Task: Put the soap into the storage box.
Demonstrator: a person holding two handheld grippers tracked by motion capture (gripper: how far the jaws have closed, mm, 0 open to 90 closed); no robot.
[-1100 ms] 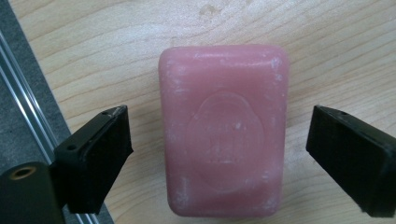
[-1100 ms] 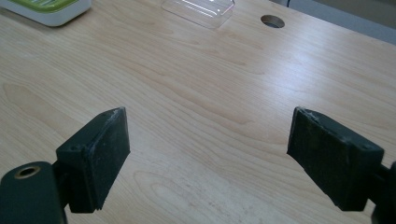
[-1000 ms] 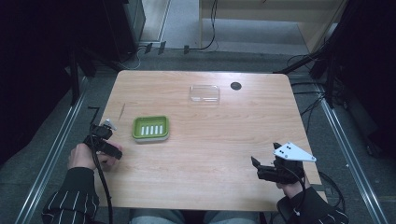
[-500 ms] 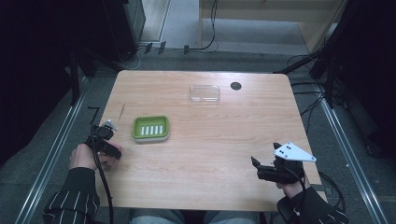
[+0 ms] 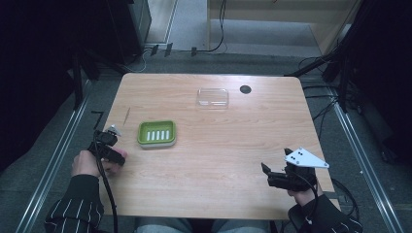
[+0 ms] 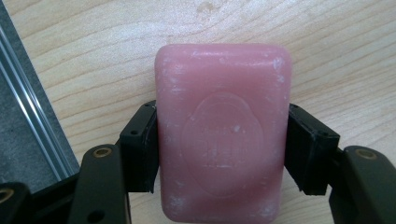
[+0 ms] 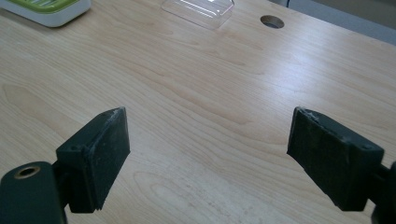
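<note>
Two tools at the tabletop (image 5: 218, 160): nothing has shifted in the last second. Beside the green soap dish (image 5: 156, 133), the left tool (image 6: 219, 154) stays pinched on the pink soap bar (image 6: 222, 135), probably dish-bound. The right tool (image 7: 208, 158) stays spread, empty.

Pink soap bar (image 6: 222, 135) with whitish scuffs, black gripper jaws. Green soap dish (image 5: 156, 134), white slats and base. Clear plastic lid (image 5: 213, 97). Light wood-grain table (image 5: 233, 145). Striped black-white sleeve (image 5: 77, 208).

The left tongs (image 5: 110, 141) have edged slightly toward the person, away from the green dish (image 5: 156, 133).
</note>
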